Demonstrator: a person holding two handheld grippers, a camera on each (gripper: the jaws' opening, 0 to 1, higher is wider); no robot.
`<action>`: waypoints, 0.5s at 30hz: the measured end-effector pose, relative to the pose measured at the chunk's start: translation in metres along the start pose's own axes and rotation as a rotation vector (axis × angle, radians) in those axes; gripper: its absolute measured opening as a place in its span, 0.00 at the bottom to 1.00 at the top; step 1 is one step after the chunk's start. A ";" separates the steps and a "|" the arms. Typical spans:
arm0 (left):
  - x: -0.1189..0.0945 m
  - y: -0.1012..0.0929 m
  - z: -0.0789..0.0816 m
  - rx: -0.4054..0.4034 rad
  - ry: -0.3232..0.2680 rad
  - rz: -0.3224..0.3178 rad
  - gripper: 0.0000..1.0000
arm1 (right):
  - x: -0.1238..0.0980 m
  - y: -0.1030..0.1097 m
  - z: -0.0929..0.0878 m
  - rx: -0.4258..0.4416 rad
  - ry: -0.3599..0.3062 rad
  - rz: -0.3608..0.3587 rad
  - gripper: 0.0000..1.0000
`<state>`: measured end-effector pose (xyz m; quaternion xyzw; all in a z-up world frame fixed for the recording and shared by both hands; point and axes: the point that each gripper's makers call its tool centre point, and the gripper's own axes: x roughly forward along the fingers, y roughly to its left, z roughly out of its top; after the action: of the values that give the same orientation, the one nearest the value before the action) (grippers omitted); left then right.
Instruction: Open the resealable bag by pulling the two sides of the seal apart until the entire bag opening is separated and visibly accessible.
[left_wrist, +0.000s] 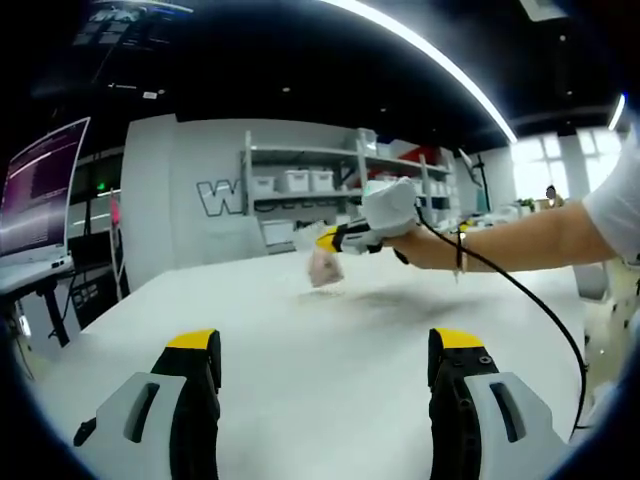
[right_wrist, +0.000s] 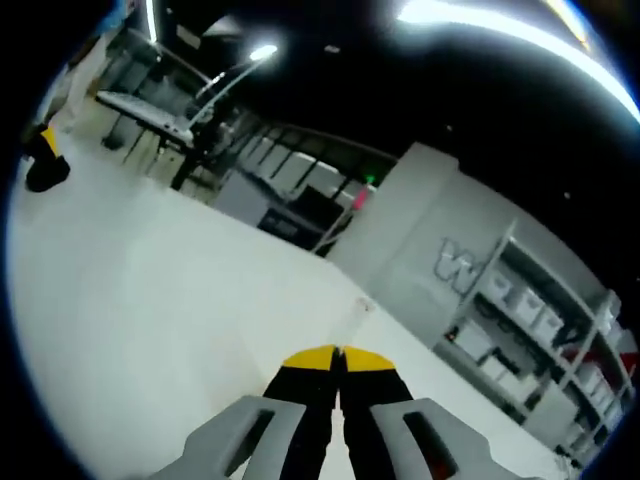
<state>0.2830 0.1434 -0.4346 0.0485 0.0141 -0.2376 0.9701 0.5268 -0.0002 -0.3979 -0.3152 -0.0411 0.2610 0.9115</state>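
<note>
**Holding a small bag above the white bench**

Looking along the left gripper (left_wrist: 325, 360), its two yellow-tipped jaws stand wide apart with nothing between them, over the bare white bench (left_wrist: 300, 350). Farther out, the right gripper (left_wrist: 333, 240) comes in from the right, carried by a white-gloved hand (left_wrist: 388, 208) with a black cable (left_wrist: 520, 290) trailing from it. A small, pale, slightly pinkish resealable bag (left_wrist: 325, 267) hangs from the yellow tips of that gripper, just above the bench, with a faint shadow under it. The bag is blurred, so whether its seal is open or closed cannot be told. Behind it stand metal shelves (left_wrist: 330, 180) with white bins, a grey wall with a large letter, and a monitor (left_wrist: 40, 190) at the far left.

In the right gripper view, the right gripper's (right_wrist: 338, 355) jaws are pressed together, yellow tips touching. The bag itself cannot be made out between them here. The white bench (right_wrist: 130, 300) spreads beneath, and the left gripper's yellow-and-black tip (right_wrist: 45, 160) shows at the far left edge. Shelves (right_wrist: 520, 320) line the right.
</note>
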 end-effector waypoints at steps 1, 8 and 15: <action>0.000 0.000 0.000 0.001 0.000 -0.001 0.85 | 0.000 0.000 0.001 -0.001 -0.001 -0.001 0.00; 0.000 -0.001 0.003 0.006 -0.005 -0.003 0.85 | -0.003 -0.002 0.003 0.002 -0.004 -0.007 0.00; 0.002 -0.001 0.005 0.009 -0.008 -0.007 0.85 | -0.008 -0.004 0.002 0.010 -0.004 -0.014 0.00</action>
<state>0.2842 0.1413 -0.4303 0.0517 0.0095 -0.2413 0.9690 0.5214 -0.0054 -0.3932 -0.3098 -0.0439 0.2554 0.9148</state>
